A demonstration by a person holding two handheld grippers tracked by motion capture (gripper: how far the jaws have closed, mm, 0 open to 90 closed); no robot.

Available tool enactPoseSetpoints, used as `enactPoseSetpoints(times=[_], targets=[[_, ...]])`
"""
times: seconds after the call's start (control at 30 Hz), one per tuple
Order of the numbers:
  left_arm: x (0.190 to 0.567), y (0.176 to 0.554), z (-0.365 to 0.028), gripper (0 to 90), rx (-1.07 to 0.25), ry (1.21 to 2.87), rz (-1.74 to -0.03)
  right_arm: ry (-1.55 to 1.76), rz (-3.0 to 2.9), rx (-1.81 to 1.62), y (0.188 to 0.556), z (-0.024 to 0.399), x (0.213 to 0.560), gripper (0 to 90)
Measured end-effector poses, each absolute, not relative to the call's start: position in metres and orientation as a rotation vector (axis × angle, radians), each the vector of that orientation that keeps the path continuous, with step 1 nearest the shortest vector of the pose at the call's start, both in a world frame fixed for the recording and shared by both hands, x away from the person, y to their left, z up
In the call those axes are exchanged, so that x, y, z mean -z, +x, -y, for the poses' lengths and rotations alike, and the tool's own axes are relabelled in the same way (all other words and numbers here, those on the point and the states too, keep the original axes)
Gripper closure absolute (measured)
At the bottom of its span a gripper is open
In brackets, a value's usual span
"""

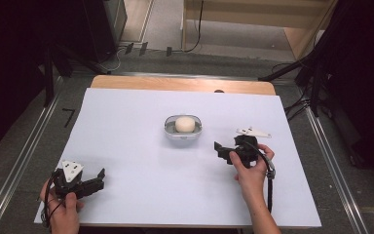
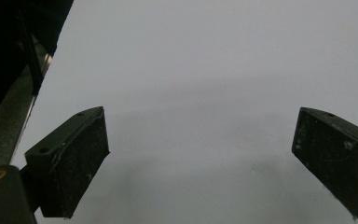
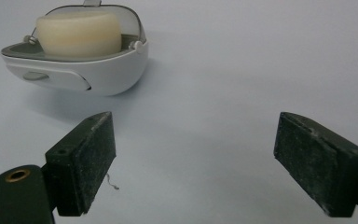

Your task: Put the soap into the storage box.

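A: Entry. Where is the dish (image 1: 183, 130)?

B: Mid-counter (image 1: 126, 146), standing upright. It is a small white shell with a grey rim and holds a pale round puck (image 1: 185, 124), cream-coloured, that looks like soap. The right gripper view shows the puck (image 3: 79, 32) standing proud of the rim, with the dish wall (image 3: 107, 74) curving under it.

A: Tools?

B: The right tool (image 1: 220, 150) is near the dish, on its right and nearer the person, with the jaws spread wide and nothing between them. The left tool (image 1: 100, 176) is well apart at the near left corner, also spread and empty. Its own view looks down on bare counter.

A: Handling estimate?

B: Judgement only. The dish looks like light, stiff plastic with a glossy, rounded wall, so the pads may skid off it. The puck is probably firm but waxy and may be slick. I see nothing fixing it to the dish, so tilting could tip it out.

A: Where to grip?

B: To move both, pinch the dish across its opposite side walls just under the rim and keep it level. For the puck alone, close on its straight sides above the rim.
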State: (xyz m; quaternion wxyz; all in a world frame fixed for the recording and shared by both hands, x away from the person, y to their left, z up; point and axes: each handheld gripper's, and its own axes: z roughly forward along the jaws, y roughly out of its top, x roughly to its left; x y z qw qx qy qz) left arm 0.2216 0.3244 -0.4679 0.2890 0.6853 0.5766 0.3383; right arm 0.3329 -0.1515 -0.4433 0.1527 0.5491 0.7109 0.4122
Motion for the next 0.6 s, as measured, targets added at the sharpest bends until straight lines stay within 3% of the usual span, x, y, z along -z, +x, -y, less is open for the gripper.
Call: enactPoseSetpoints(times=[0.6], targets=[[0.468,0.222,-0.324,4.4,-0.903,1.83,-1.539,1.606,-1.977,-1.197,0.314,0.189,0.459,13.8]])
